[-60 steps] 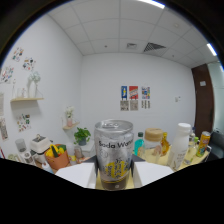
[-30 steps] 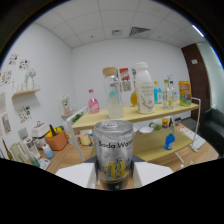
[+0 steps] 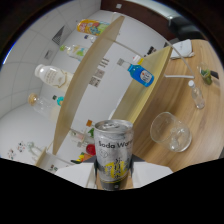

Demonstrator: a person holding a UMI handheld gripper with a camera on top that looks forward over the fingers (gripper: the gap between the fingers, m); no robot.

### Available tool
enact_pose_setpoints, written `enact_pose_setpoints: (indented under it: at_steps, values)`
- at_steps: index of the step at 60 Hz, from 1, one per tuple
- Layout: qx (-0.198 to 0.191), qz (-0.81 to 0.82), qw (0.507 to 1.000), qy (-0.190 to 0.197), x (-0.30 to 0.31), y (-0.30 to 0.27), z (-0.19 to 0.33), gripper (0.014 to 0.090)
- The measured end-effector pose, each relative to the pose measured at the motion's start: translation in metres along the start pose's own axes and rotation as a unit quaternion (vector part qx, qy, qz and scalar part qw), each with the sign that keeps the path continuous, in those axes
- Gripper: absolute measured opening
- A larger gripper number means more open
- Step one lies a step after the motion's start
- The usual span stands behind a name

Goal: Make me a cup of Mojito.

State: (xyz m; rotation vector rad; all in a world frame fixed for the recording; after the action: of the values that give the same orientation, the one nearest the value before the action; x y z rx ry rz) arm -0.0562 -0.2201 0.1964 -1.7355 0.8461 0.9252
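A silver soda water can (image 3: pixel 114 152) with an opened top stands between the two white fingers (image 3: pixel 75 176) of my gripper (image 3: pixel 114 172), which is shut on it. The room looks strongly tilted around the can, so the can is tipped over to one side. A clear empty glass (image 3: pixel 170 131) stands on the wooden table (image 3: pixel 205 95), just ahead of the fingers and to the right of the can. No liquid shows leaving the can.
A two-level wooden shelf (image 3: pixel 95 65) runs beyond the can, carrying a white bottle (image 3: pixel 50 76), an orange bottle (image 3: pixel 92 26), a blue bottle (image 3: pixel 141 75) and other drinks. A slim clear utensil (image 3: pixel 196 95) and a green item (image 3: pixel 206 75) lie farther along the table.
The gripper has rolled sharply with the can still in it and swung toward the table. The shelf now runs diagonally, and the glass has come into view beside the can.
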Motion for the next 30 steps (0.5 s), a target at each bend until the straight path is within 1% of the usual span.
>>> enact_pose_setpoints:
  at_steps: [6,13,17,22,30]
  values:
    - [0.005,0.113,0.992,-0.048,-0.013,-0.011,0.003,0.0506]
    - [0.011,0.255,0.962,-0.096,-0.021,-0.025,0.004,0.0507]
    - [0.011,0.318,0.942,-0.108,-0.019,-0.03,0.003,0.0506]
    - [0.01,0.397,0.908,-0.132,-0.02,-0.038,-0.001,0.0507]
    - [0.016,0.473,0.865,-0.168,-0.025,-0.051,-0.003,0.0505]
